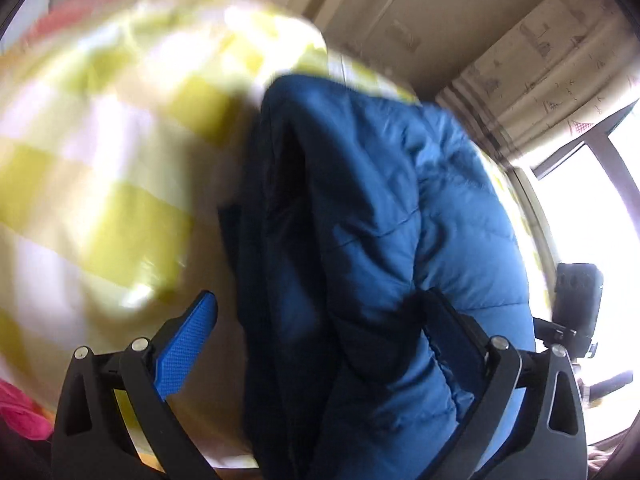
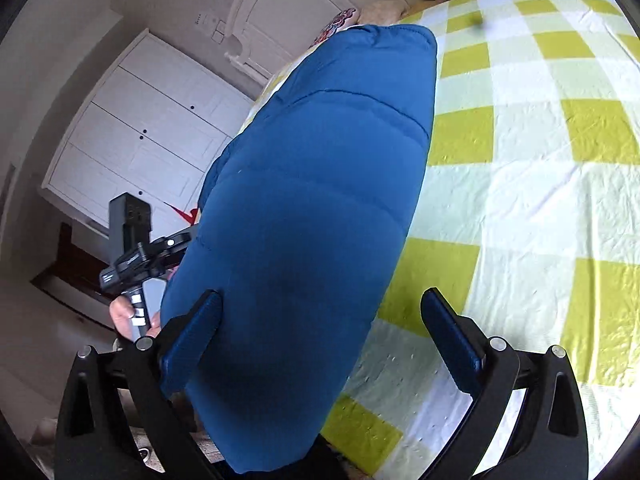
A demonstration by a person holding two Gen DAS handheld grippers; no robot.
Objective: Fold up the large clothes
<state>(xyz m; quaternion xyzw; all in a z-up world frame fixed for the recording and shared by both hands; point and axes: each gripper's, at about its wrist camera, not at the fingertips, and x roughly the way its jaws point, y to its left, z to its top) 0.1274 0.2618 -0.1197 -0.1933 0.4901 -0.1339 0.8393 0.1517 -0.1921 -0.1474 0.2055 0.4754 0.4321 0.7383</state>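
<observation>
A blue quilted puffer jacket (image 2: 312, 200) lies folded lengthwise on the bed's yellow-and-white checked sheet (image 2: 520, 168). My right gripper (image 2: 320, 296) is open wide; the jacket's near end runs past its left finger (image 2: 192, 336), while the right finger stands free over the sheet. In the blurred left wrist view the jacket (image 1: 400, 208) shows its dark lining (image 1: 280, 240) and fills the space between the spread fingers of my left gripper (image 1: 320, 298). A gap separates the blue left pad (image 1: 188, 344) from the cloth, and the right finger is partly buried in it.
White wardrobe doors (image 2: 140, 132) stand beyond the bed's left side. A hand (image 2: 128, 316) holds the other gripper's black handle (image 2: 132, 240) there. A patterned curtain (image 1: 540, 72) and bright window (image 1: 580, 208) lie to the right. Pink cloth (image 1: 20, 408) sits at the lower left.
</observation>
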